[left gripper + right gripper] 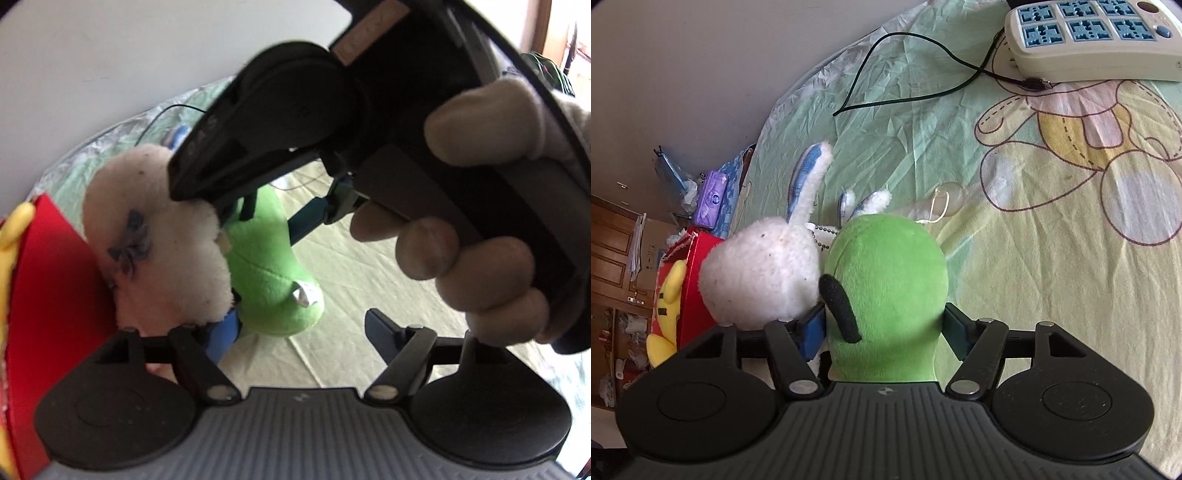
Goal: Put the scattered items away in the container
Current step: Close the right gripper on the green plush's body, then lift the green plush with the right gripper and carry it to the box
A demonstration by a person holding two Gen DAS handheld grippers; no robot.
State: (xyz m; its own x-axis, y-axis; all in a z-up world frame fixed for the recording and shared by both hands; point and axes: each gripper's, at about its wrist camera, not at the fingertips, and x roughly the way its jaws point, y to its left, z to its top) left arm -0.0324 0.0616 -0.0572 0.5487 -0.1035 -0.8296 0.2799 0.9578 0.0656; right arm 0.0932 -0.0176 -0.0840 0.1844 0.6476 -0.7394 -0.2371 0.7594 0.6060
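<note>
The green plush stands between the right gripper jaws, its long axis running away from the camera, rounded end far, base cut off under the gripper body. The blue pads sit at its flanks, but whether they press or merely flank it cannot be told. A black felt strip lies across its near left side. From the left wrist view the same green plush hangs tilted beyond the jaws, a small silver-white patch on its lower end, its top hidden behind the right gripper and the gloved hand holding it.

Just left of the right jaws sits the white bunny, fluffy, ears with blue lining pointing away. The left gripper jaws stand apart with nothing between them; the bunny touches the left finger's outer side, its lower part hidden. Further left is the red box, cut off by the frame edge, with a yellow toy in it.
</note>
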